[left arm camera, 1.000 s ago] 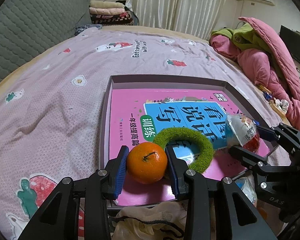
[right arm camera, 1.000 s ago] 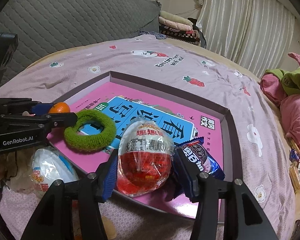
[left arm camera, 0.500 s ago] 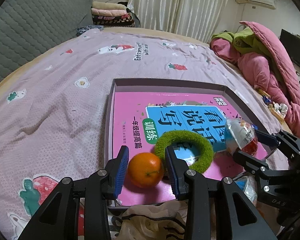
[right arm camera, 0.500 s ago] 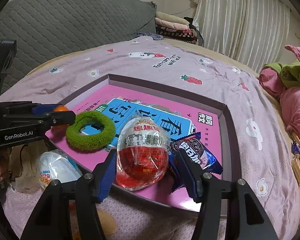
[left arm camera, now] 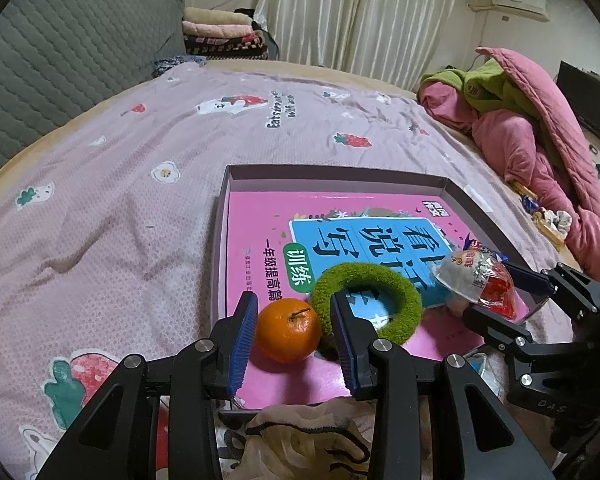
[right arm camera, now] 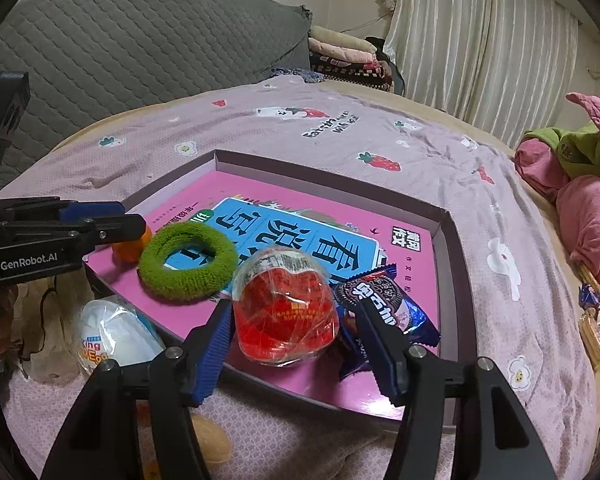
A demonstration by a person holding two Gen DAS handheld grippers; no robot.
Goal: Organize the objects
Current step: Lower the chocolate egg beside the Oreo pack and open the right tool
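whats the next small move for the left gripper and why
Probably draw the left gripper straight back. The orange rests on the pink book inside the tray, gaps show beside both blue pads, so it looks released. Backing out straight avoids nudging the green ring touching it.

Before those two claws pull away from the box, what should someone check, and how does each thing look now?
1. Left gripper let go of the orange: ok, gaps at both pads.
2. Orange resting in the box: ok, on the pink book.
3. Right gripper let go of the toy egg: ok, jaws apart.
4. Egg settled flat: cannot tell.
5. Green ring clear of the fingers: ok.
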